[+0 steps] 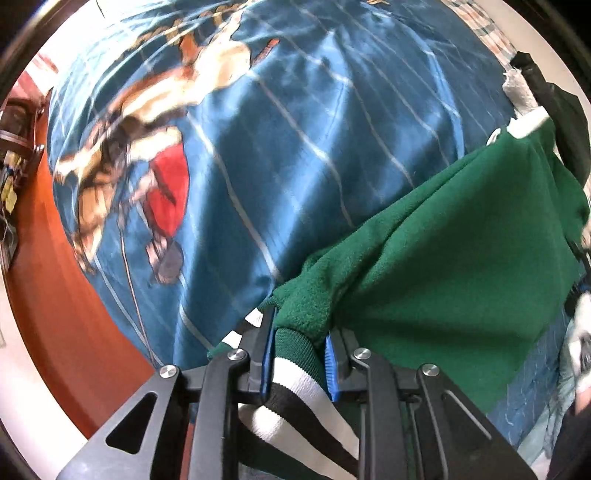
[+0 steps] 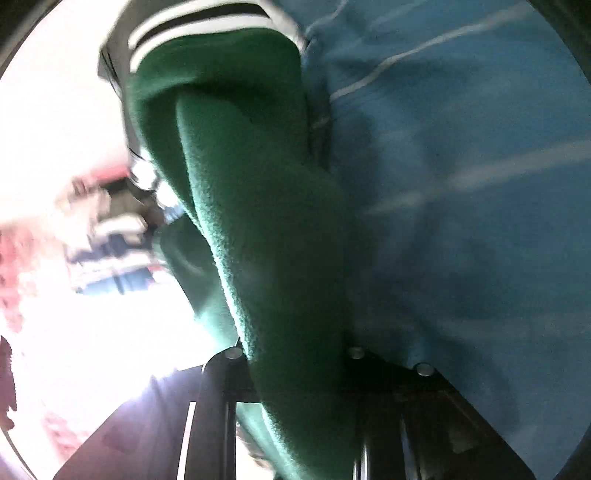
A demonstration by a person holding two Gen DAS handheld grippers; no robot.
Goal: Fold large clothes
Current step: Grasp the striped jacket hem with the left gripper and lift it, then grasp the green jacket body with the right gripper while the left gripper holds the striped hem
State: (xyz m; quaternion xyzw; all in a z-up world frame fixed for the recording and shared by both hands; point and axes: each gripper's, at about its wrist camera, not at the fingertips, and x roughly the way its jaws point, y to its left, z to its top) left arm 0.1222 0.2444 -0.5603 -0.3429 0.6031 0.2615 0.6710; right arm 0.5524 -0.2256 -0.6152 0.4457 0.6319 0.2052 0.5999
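Note:
A dark green fleece garment [image 1: 443, 251] with a black-and-white striped ribbed hem [image 1: 295, 391] hangs above a blue bedspread [image 1: 295, 129]. My left gripper [image 1: 299, 354] is shut on the garment at its striped hem, blue pads pressing each side. The cloth stretches from it up to the right. In the right wrist view the same green garment [image 2: 266, 240] drapes over my right gripper [image 2: 295, 354], hiding its fingertips; the fabric runs between the jaws, which look closed on it. A striped cuff [image 2: 199, 22] shows at the top.
The blue bedspread has white stripes and a printed figure in red and tan [image 1: 147, 158]. An orange-brown floor [image 1: 62, 295] lies left of the bed, with dark furniture [image 1: 14, 147] at the far left. Bright window glare [image 2: 74, 110] fills the left of the right wrist view.

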